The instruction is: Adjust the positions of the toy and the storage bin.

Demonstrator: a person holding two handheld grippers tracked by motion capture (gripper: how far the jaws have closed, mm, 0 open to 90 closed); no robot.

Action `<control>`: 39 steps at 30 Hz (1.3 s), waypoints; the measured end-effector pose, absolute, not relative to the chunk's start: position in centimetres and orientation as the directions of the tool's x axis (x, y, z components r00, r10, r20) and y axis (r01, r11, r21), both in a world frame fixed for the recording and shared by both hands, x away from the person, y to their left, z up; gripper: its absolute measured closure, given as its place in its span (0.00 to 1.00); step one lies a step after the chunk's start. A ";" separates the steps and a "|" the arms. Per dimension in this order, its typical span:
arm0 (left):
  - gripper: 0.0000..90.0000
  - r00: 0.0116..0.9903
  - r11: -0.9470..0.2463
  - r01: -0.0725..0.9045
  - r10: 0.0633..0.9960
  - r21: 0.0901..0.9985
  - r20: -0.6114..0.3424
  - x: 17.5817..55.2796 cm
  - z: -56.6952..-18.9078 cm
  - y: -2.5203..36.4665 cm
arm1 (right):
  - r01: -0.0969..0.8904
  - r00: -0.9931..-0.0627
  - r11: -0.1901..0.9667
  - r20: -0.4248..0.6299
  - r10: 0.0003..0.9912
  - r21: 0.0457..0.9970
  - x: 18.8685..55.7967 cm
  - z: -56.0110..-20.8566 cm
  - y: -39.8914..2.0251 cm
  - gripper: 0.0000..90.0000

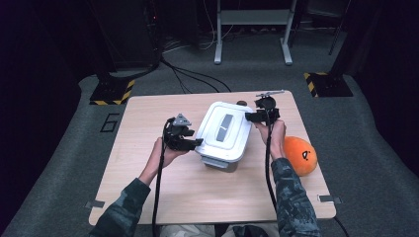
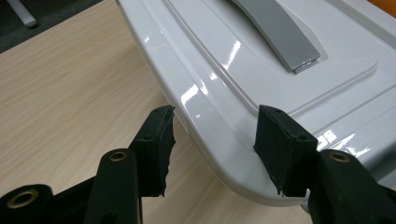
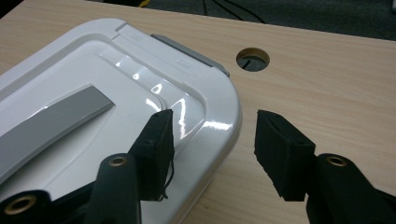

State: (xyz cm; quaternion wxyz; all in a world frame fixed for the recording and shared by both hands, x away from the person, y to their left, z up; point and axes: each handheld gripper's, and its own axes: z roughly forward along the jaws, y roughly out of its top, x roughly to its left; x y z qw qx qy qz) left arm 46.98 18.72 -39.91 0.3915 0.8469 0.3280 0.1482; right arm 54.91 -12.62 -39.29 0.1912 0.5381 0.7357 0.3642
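A white plastic box (image 1: 225, 134) with a glossy lid and a flat grey handle (image 1: 225, 127) stands in the middle of the wooden table (image 1: 143, 118). My left gripper (image 1: 197, 143) is at the box's left near corner. In the left gripper view its jaws (image 2: 215, 122) straddle the lid's rim (image 2: 205, 116) with gaps at both pads, open. My right gripper (image 1: 249, 117) is at the box's far right corner. Its jaws (image 3: 215, 126) stand open, one pad over the lid (image 3: 140, 79), the other over bare table beside the corner.
An orange plush ball (image 1: 300, 155) lies on the table by my right forearm. A round cable hole (image 3: 252, 59) sits in the tabletop behind the box. A grey latch (image 3: 187, 53) is on the lid's far edge. Cables and stand bases lie on the floor beyond.
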 end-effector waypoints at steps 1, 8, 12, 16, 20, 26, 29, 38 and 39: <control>0.52 0.740 -0.478 0.441 0.672 0.760 -0.007 47.0 -39.9 18.7 | 0.654 -0.347 0.155 0.111 0.931 0.740 55.0 -39.3 -12.6 0.54; 0.52 0.736 -0.494 0.431 0.677 0.755 0.023 46.8 -39.7 18.3 | 0.657 -0.353 0.137 0.142 0.925 0.742 54.7 -39.6 -13.3 0.64; 0.52 0.730 -0.494 0.438 0.683 0.751 0.024 47.0 -39.6 18.5 | 0.654 -0.363 0.131 0.157 0.918 0.745 54.3 -39.7 -13.6 0.65; 0.52 0.722 -0.483 0.446 0.692 0.753 0.016 47.2 -39.7 18.9 | 0.647 -0.366 0.143 0.141 0.920 0.749 53.9 -39.7 -13.5 0.65; 0.52 0.719 -0.478 0.448 0.695 0.756 0.013 47.4 -39.7 19.3 | 0.647 -0.366 0.150 0.132 0.921 0.747 53.4 -39.7 -13.4 0.64; 0.52 0.716 -0.469 0.454 0.698 0.758 0.003 47.7 -39.8 19.8 | 0.645 -0.361 0.156 0.119 0.925 0.748 52.6 -39.7 -13.4 0.62; 0.52 0.716 -0.462 0.454 0.698 0.762 -0.004 47.8 -39.8 20.0 | 0.646 -0.359 0.159 0.113 0.927 0.747 52.2 -39.6 -13.3 0.62; 0.52 0.710 -0.448 0.466 0.703 0.763 -0.021 48.0 -39.9 20.6 | 0.650 -0.349 0.151 0.117 0.930 0.745 51.0 -39.7 -13.3 0.60; 0.52 0.710 -0.448 0.468 0.704 0.762 -0.023 48.0 -39.9 20.7 | 0.650 -0.343 0.142 0.121 0.931 0.746 50.9 -39.7 -13.3 0.60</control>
